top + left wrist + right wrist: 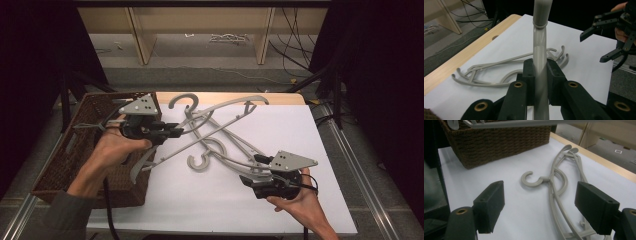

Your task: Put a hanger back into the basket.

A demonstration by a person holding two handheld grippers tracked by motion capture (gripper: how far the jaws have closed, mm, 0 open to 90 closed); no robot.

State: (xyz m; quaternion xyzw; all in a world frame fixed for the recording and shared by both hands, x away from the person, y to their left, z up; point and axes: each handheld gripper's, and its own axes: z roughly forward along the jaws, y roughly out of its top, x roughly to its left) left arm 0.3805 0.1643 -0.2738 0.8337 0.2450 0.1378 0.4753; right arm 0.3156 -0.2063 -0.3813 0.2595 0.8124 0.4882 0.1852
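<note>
Grey plastic hangers [227, 150] lay on the white table [300, 125], their long axis running near-right to far-left, just beyond the spread right gripper [541, 207], while the left gripper [540, 75] pinched a lifted hanger [539, 50] beside the wicker basket [85, 150].

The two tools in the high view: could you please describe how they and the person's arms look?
Both the left tool and the right tool have black bodies, each topped by a grey three-cornered plate with small dark holes. A black cable trails from the left one. Brass-coloured pivots show on the arms behind the block-shaped pads. The left forearm wears a grey sleeve.
</note>
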